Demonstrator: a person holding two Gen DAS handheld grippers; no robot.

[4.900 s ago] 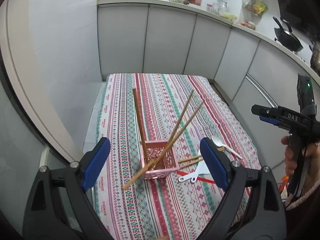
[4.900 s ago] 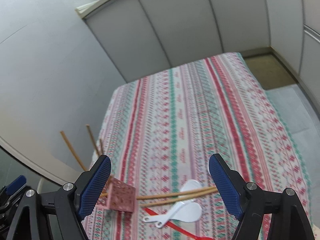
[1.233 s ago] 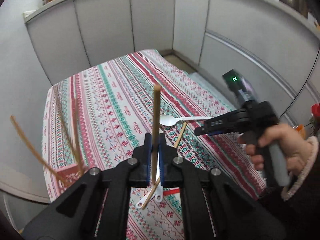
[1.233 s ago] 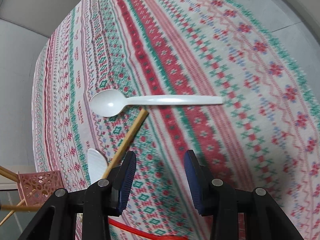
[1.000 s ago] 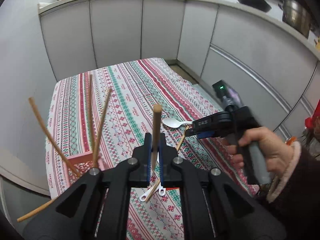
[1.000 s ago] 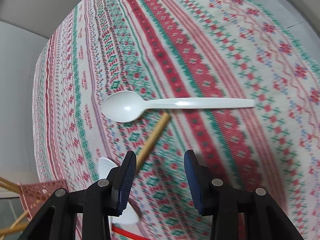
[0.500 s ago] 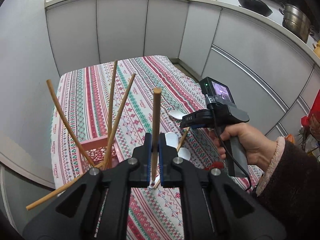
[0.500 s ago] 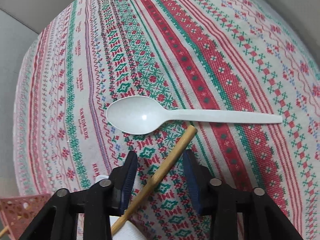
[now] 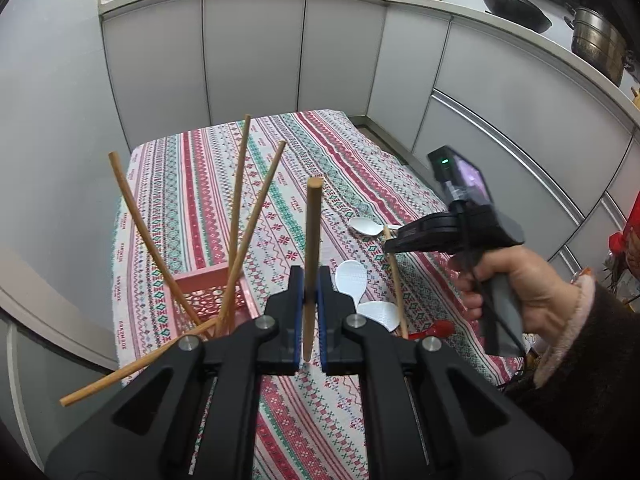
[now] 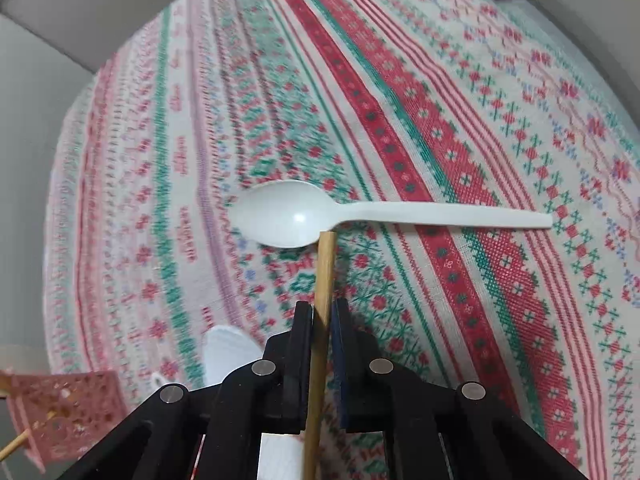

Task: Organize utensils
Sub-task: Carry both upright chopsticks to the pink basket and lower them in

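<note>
Left gripper jaws are clamped on 1 upright chopstick. Right gripper jaws have just closed on another chopstick beside the white spoon. Its low end, probably still touching the worktop, could drag the rice paddles; either stick could knock the pink holder.

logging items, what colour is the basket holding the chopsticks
Pink basket, clearest in the left wrist view.

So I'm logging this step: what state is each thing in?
left claw: shut on a chopstick
right claw: just closed on another chopstick
pink basket: upright, chopsticks leaning inside
white spoon: flat on tablecloth
</note>
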